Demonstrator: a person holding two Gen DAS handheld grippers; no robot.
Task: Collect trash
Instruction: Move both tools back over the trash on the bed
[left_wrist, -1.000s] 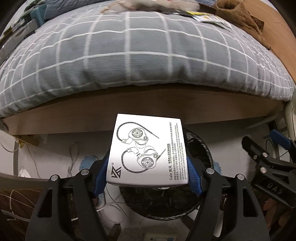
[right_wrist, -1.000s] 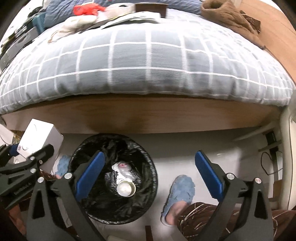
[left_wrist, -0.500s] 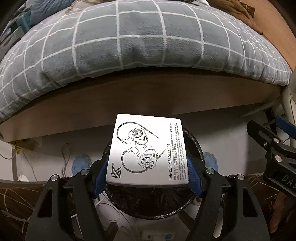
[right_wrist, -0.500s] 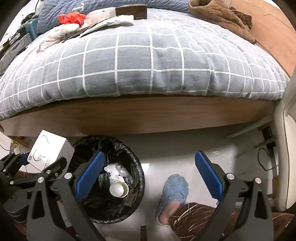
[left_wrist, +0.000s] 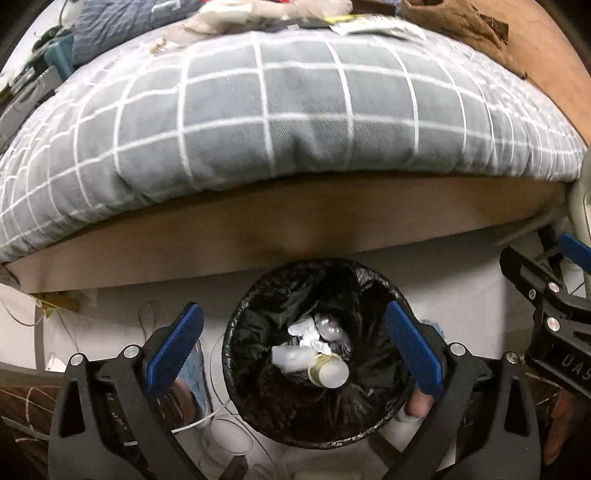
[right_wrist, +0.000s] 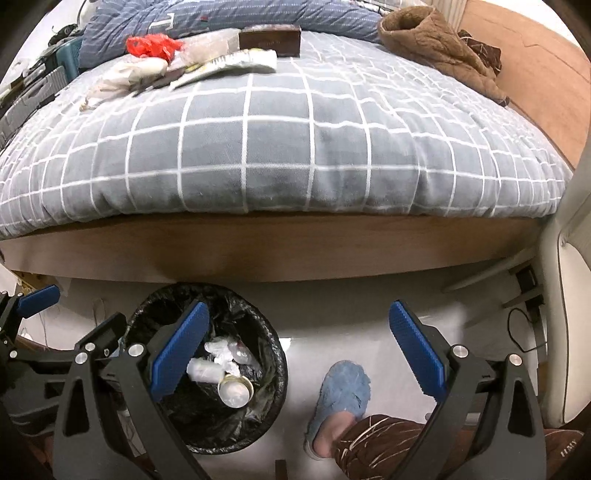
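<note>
left wrist view: left gripper (left_wrist: 293, 345) is held spread wide and empty, directly over the trash bin (left_wrist: 236, 380); a white box-like item (left_wrist: 291, 359), a cup (left_wrist: 330, 371) and crumpled wrappers (left_wrist: 317, 328) are seen at the bottom of the black liner.

right wrist view: right gripper (right_wrist: 295, 349) is also held wide apart with nothing gripped, over bare floor between bin (right_wrist: 275, 373) and slipper (right_wrist: 343, 387).

remaining trash: red wrapper (right_wrist: 153, 45), papers (right_wrist: 229, 63) and clear packaging left on the bed (right_wrist: 280, 147), well apart from both grippers.

risk: thin flat papers may be pinched together with the duvet, or slipped from the pads during carry.

risk 2: foot and floor cables near the bin could be snagged.
</note>
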